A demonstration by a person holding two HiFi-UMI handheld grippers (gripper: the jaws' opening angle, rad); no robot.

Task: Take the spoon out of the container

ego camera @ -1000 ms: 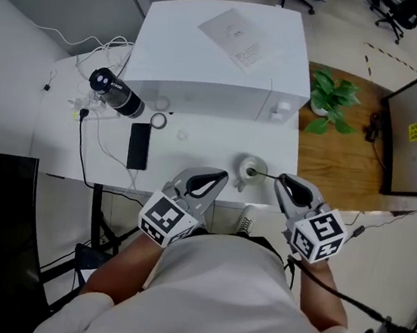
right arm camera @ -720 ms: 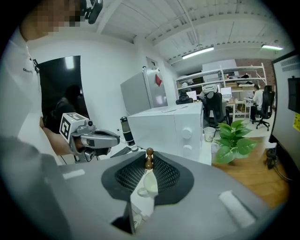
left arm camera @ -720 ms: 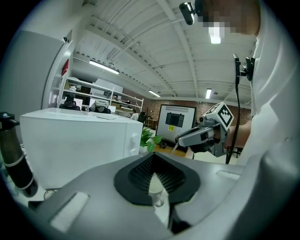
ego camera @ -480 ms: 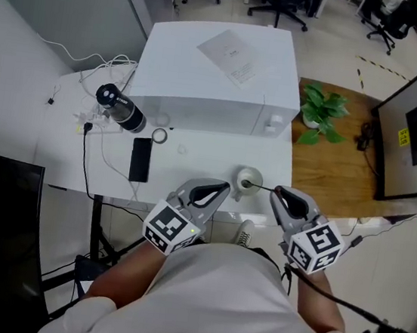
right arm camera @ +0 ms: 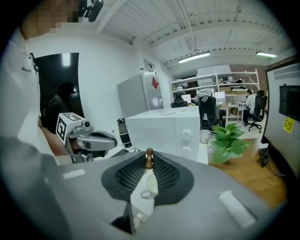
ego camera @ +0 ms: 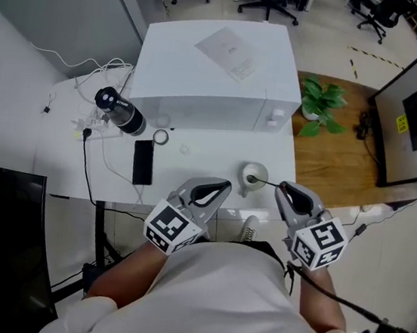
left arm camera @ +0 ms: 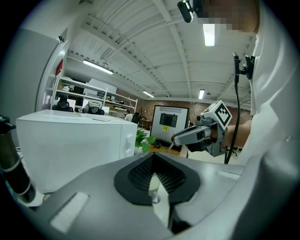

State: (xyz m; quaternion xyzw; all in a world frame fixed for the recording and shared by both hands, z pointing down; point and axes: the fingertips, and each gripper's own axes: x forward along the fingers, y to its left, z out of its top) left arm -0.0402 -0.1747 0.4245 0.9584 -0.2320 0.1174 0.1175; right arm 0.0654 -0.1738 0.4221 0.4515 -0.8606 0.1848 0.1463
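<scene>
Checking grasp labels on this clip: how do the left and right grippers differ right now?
The right gripper's jaws are shut on the spoon's brown handle tip; the left gripper's jaws are shut on nothing. The right gripper sits right of the cup, the left gripper left of it, apart. Both point toward the cup.

Both forearms are reaching forward at lower centre of the head view. The left tongs (ego camera: pixel 223 185) are sitting closed and empty, while the right tongs (ego camera: pixel 283 187) are pinching the spoon (ego camera: pixel 266 181).
</scene>
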